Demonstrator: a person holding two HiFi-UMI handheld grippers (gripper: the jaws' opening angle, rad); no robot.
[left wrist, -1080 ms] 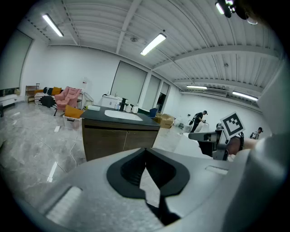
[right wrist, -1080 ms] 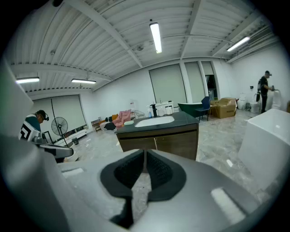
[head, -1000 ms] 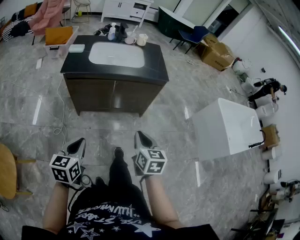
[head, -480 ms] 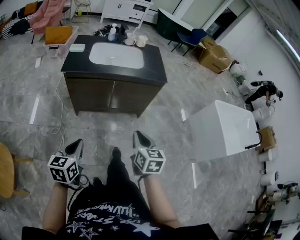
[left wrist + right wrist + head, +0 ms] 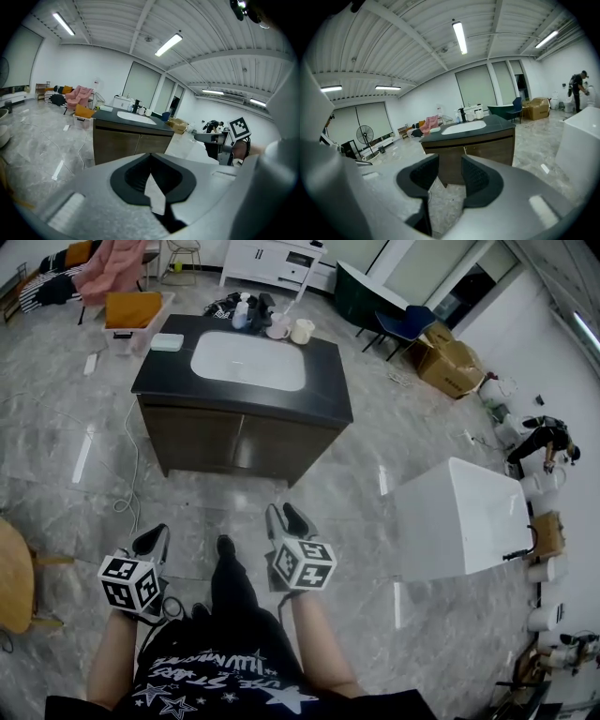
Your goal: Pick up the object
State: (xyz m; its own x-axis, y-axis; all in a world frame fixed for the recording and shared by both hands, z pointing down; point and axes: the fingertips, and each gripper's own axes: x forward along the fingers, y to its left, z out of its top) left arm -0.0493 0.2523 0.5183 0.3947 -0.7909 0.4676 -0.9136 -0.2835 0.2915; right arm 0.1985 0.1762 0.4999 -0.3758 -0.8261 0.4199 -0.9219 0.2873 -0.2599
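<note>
Fingers (image 5: 476, 178) of the right gripper (image 5: 450, 165) stand apart with nothing between them, having just been opening; those of the left gripper (image 5: 150, 157) meet at their tips, empty as well. Both grippers hang low in front of the person, over the grey marble floor (image 5: 94, 484), the left one (image 5: 153, 538) well apart from the right one (image 5: 286, 517). Ahead stands a dark sink cabinet (image 5: 246, 432), well clear of both. On its black surface (image 5: 323, 395), behind the white basin (image 5: 248, 360), sit a bottle (image 5: 243, 310), a cup (image 5: 302, 331) and a pale tray (image 5: 168, 341); which is the object to pick up I cannot tell.
</note>
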